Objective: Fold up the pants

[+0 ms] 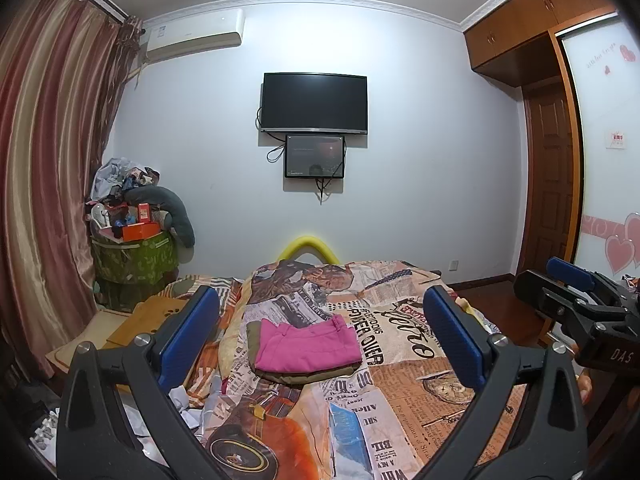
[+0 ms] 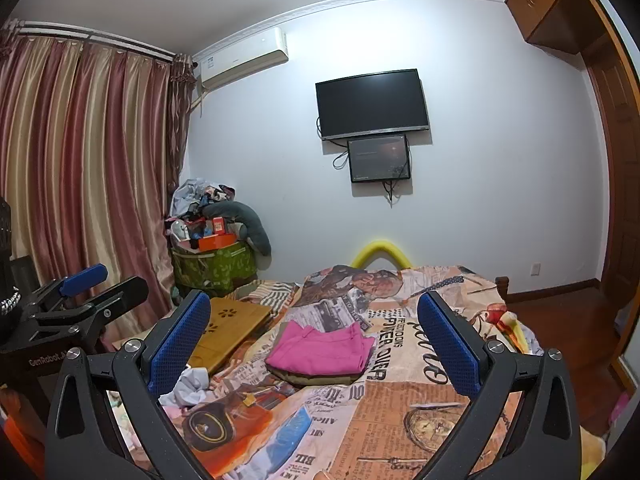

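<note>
Left tool point(image 1: 320, 332): fingers spread wide, nothing between the blue pads point(image 1: 454, 334), held above the near part of the bed and clear of the cloth. Right tool point(image 2: 314, 334): likewise spread wide and empty, raised above the bed beside the left one; each tool shows at the edge of the other's view.

Pink pants point(image 1: 306, 344): folded into a compact rectangle, lying flat near the middle of the bed. They rest on top of a folded olive-brown garment point(image 1: 304, 376), whose edge shows along the near and left sides of the pink pile. Neither tool touches the stack.

Bedspread point(image 1: 400, 400): newspaper and vintage-car print, covering the bed, somewhat rumpled on the left. A bamboo lap desk point(image 2: 232, 326) lies on the left part of the bed, apart from the pants. Crumpled white paper or cloth point(image 2: 190, 386) sits near the left pad in the right wrist view; which of the two cannot be told.

Far wall: a dark television point(image 1: 314, 102) with a smaller screen point(image 1: 315, 156) just below it, an air conditioner point(image 1: 196, 34) upper left. Striped curtains point(image 1: 48, 140) hang at left, beside a heaped green storage bin point(image 1: 136, 258).
</note>
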